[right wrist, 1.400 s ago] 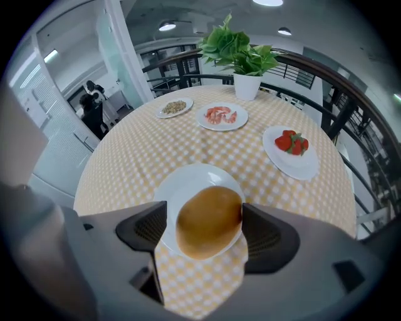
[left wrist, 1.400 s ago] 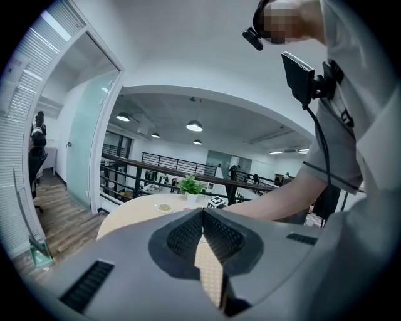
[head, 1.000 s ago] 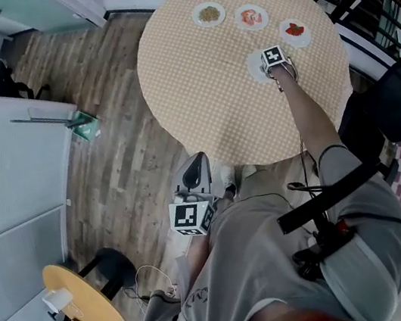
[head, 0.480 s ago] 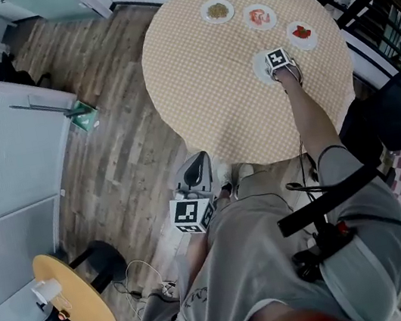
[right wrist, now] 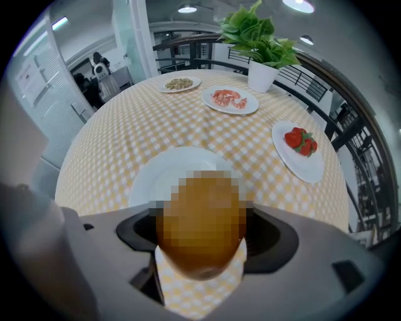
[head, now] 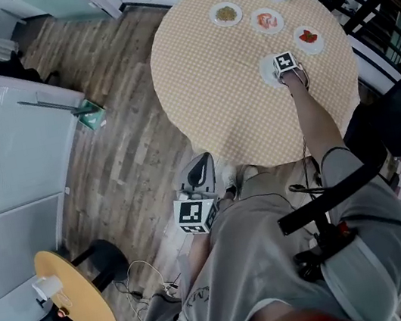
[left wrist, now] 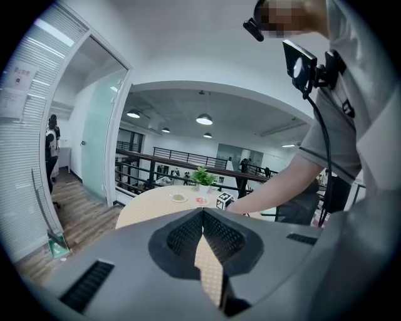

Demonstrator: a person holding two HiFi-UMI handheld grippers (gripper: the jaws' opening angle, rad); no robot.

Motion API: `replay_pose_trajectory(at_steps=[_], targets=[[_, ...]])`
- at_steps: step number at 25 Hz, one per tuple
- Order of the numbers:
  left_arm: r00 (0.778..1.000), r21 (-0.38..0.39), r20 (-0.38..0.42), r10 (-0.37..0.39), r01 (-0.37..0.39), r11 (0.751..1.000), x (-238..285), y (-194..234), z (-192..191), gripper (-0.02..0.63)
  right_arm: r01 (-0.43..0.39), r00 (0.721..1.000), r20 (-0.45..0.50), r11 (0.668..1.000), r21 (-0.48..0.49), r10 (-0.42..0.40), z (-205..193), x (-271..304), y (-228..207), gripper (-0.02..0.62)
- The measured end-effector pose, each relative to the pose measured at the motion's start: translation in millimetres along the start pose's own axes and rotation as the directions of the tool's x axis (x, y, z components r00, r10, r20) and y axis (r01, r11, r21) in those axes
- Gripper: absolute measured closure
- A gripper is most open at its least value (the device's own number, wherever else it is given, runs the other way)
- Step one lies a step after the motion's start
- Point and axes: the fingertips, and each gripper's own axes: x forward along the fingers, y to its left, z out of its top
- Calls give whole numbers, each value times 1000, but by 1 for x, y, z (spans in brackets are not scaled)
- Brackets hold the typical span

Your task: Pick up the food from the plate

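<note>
Orange-brown item: the food (right wrist: 202, 229), a rounded lump, is pinched between the two jaws of the right gripper (right wrist: 202, 244), one jaw on each flank.
Plate: the white plate (right wrist: 156, 175) lies on the cloth at 12 o'clock, just beyond the food. Whether the two touch cannot be told.
Table: the round table (head: 201, 79) wears a yellow-and-white checked cloth. In the head view the right gripper is over its 3 o'clock side, at the end of an outstretched arm.
Other dishes, seen from the right gripper: the plate of pink food (right wrist: 247, 108) is at 12 o'clock, the plate of red fruit (right wrist: 307, 166) at 2 o'clock and the plate of grains (right wrist: 164, 88) at 11 o'clock. All are farther off than the white plate.
Plant: the potted plant (right wrist: 257, 41) stands at 1 o'clock, by the far edge.
Other hand: the left gripper (left wrist: 202, 229) has its jaws pressed together with nothing between them. It is off the table by the person's waist, at 7 o'clock from the table in the head view.
</note>
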Motion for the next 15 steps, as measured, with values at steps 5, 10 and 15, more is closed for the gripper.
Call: replay_pose_trajectory(at_steps=[5,10,15], targets=[[1000,26,8,-1,1,1000,1,-1,-1,595,-18,999,29,998,58,17,-10,-16,-6,220],[1000,32,14,-11,10,999,13,-7,-2,595,-58,997,65,991,118,50,-15,-27,-20,220],[998,61,42,-41,38,997,12,-4,9,595,-65,993,107,993,103,54,-19,-54,-17,219]])
